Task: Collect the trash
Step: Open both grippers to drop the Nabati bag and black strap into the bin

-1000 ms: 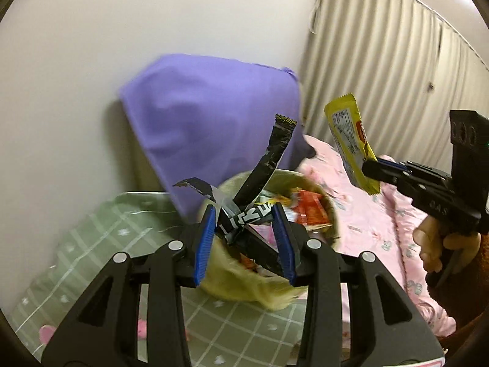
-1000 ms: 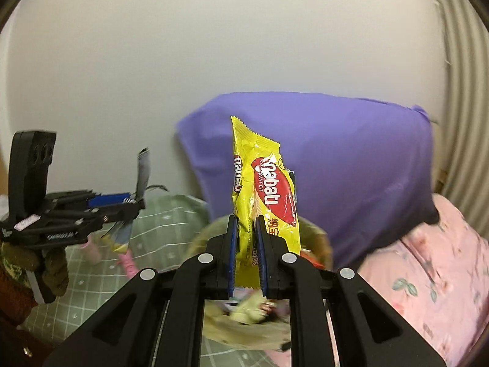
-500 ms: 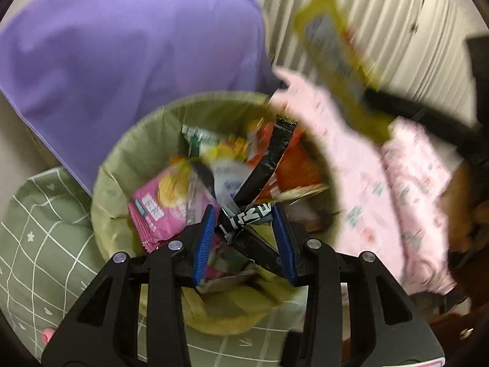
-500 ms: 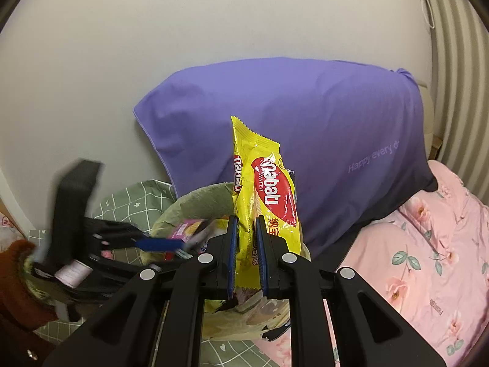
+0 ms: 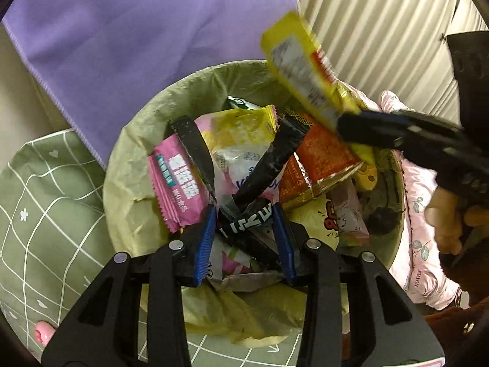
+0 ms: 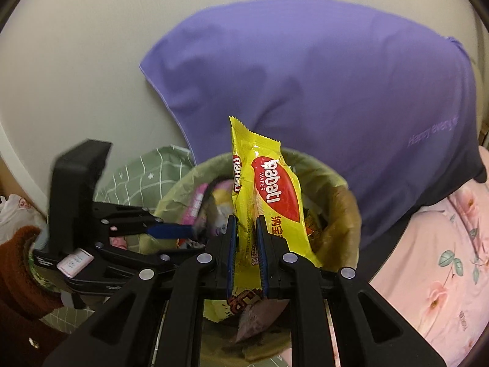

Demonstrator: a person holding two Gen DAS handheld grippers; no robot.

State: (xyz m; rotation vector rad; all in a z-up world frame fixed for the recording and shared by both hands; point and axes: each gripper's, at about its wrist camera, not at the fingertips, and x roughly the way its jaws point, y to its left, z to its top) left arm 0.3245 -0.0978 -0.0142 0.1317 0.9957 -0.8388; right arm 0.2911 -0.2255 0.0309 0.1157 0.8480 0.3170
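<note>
A round bin lined with a yellow-green bag holds several wrappers. My left gripper is over the bin mouth with a black wrapper between its blue pads; the jaws stand somewhat apart and the wrapper is still in them. My right gripper is shut on a yellow wafer wrapper, held upright above the bin. That wrapper also shows in the left wrist view, over the bin's right rim. The left gripper shows in the right wrist view.
A purple pillow leans on the wall behind the bin. A green checked quilt lies to the left and a pink flowered blanket to the right. Ribbed curtains hang at the far right.
My left gripper has tilted down and moved over the bin with the black wrapper. My right gripper has brought the yellow wrapper closer, above the bin's rim.
</note>
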